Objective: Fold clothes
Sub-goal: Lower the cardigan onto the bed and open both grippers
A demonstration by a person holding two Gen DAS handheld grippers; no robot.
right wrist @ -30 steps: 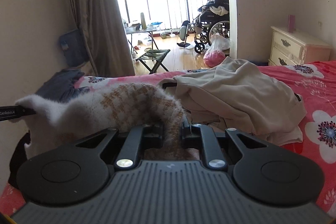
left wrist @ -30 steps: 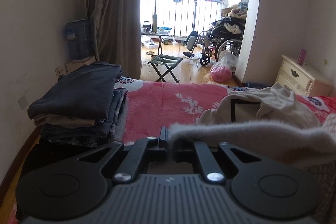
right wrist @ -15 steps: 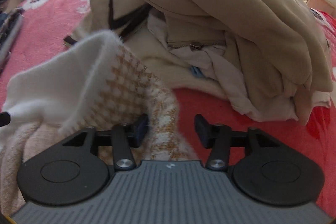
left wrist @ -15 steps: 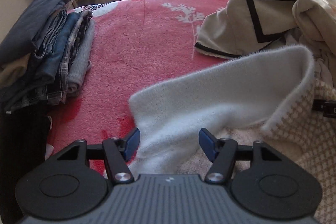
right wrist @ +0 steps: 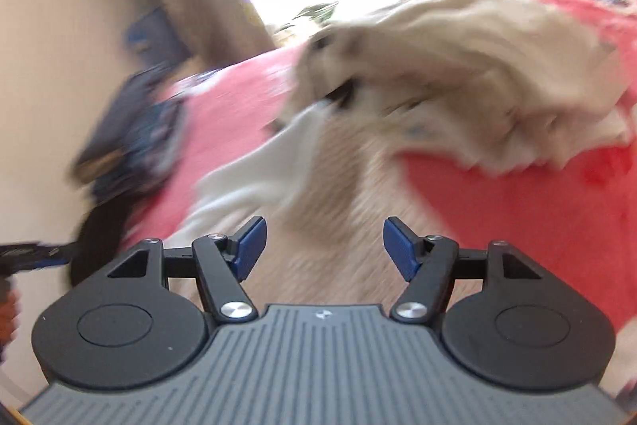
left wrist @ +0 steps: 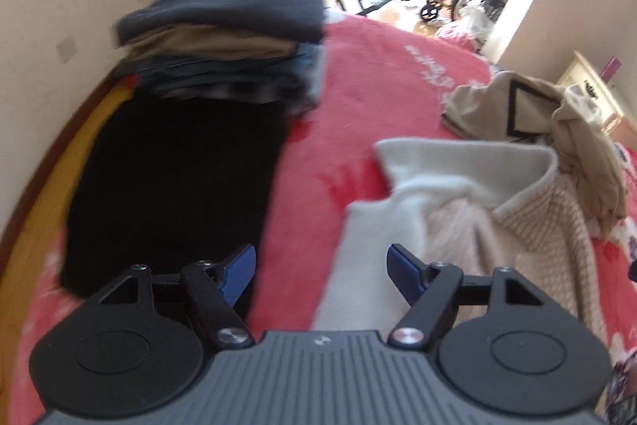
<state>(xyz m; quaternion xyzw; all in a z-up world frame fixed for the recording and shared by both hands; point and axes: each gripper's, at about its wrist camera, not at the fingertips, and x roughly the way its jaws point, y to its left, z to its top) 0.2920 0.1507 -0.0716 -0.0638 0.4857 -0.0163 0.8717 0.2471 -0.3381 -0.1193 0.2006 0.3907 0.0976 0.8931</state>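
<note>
Where daylight floods in, red bedspread (left wrist: pixel 350 74) under folded stack (left wrist: pixel 227 38).

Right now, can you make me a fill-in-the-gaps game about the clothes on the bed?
1. The blanket on the bed is mostly ____.
2. The top garment of the folded stack is dark ____.
3. The pads of the left gripper are coloured ____.
4. The fluffy white sweater lies on the ____.

Missing words: red; blue; blue; blanket
</note>
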